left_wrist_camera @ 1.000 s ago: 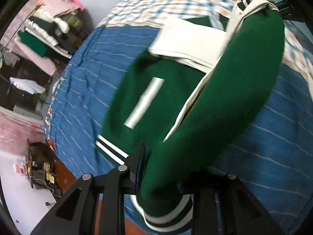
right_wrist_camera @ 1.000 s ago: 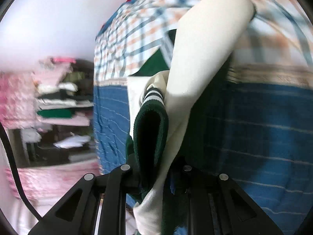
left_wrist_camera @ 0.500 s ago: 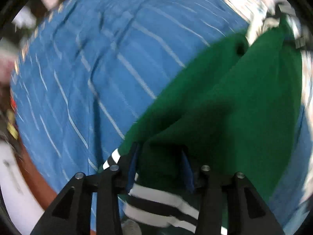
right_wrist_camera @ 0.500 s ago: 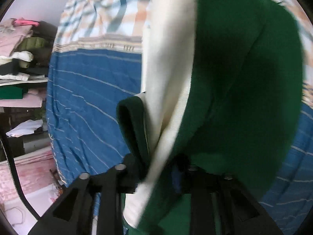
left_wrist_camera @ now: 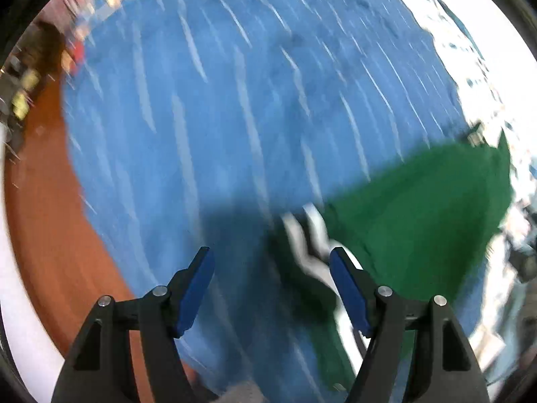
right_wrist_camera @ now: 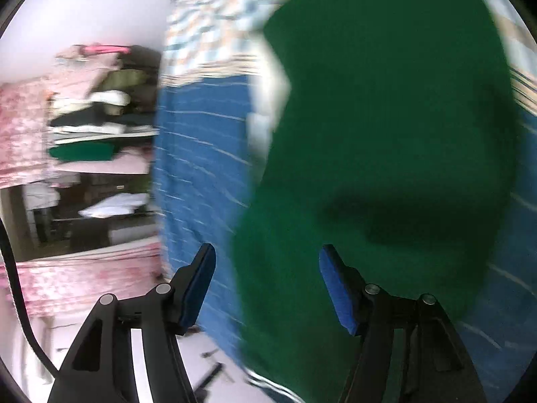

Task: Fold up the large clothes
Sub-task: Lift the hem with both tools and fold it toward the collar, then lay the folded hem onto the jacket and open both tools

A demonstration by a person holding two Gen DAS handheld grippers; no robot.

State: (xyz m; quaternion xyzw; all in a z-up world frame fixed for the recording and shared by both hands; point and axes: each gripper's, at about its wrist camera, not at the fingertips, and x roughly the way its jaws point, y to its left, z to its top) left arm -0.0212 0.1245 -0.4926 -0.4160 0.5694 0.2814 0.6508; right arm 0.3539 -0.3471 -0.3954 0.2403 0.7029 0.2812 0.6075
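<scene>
A green jacket point(left_wrist_camera: 423, 218) with a black-and-white striped hem point(left_wrist_camera: 308, 235) lies on the blue striped bedspread point(left_wrist_camera: 235, 107). My left gripper point(left_wrist_camera: 272, 268) is open and empty, just above the hem at the jacket's corner. In the right wrist view the green jacket point(right_wrist_camera: 386, 134) fills the middle and right, spread over the bedspread point(right_wrist_camera: 201, 154). My right gripper point(right_wrist_camera: 266, 268) is open and empty, hovering over the jacket's near edge. Both views are motion-blurred.
A brown floor point(left_wrist_camera: 43, 201) runs along the bed's left edge. Shelves with stacked folded clothes point(right_wrist_camera: 94, 117) stand left of the bed. A checked sheet point(right_wrist_camera: 218, 20) covers the bed's far end.
Both grippers have opened and let go of the jacket, which has dropped onto the bedspread folded over. Both grippers have pulled back from it.
</scene>
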